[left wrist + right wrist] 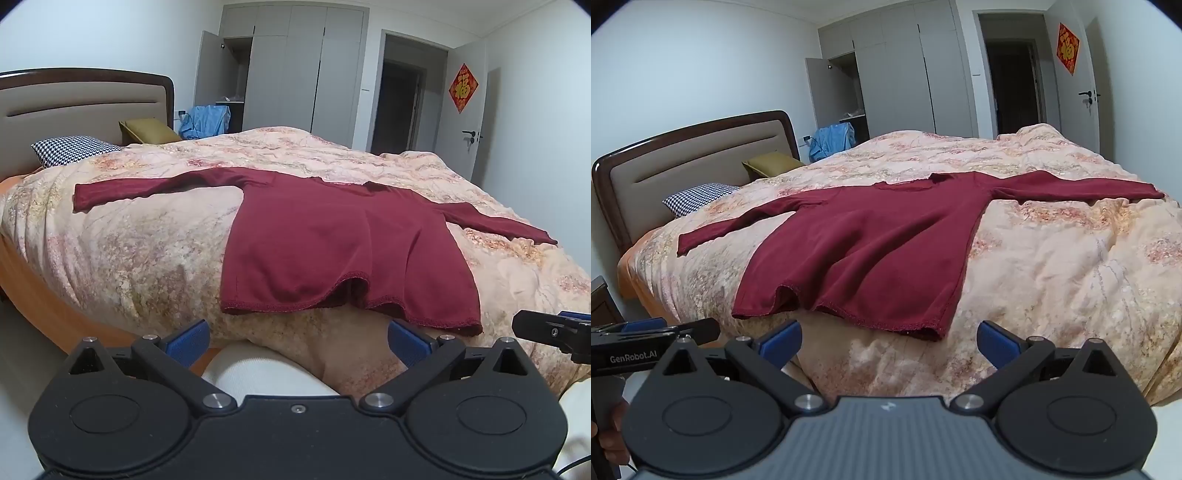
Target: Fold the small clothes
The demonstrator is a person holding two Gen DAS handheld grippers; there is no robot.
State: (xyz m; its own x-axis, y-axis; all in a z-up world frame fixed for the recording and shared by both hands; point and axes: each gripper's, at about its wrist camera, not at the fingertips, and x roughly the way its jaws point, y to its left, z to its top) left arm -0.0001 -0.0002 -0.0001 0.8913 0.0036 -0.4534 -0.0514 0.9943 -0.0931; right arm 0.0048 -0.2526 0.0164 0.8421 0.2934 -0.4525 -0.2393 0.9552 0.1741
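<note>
A dark red long-sleeved shirt (332, 240) lies spread flat on the bed, both sleeves stretched out to the sides, hem toward me. It also shows in the right wrist view (871, 254). My left gripper (299, 341) is open and empty, held just short of the hem near the bed's edge. My right gripper (888, 343) is open and empty, also just short of the hem, by its right corner. The right gripper's body (554, 332) shows at the right edge of the left wrist view; the left gripper's body (646, 339) shows at the left of the right wrist view.
The bed carries a floral peach quilt (147, 251). A houndstooth pillow (74, 149) and an olive cushion (147, 130) lie by the headboard (85, 99). A grey wardrobe (295, 74) with one open door and an open doorway (402, 99) stand behind.
</note>
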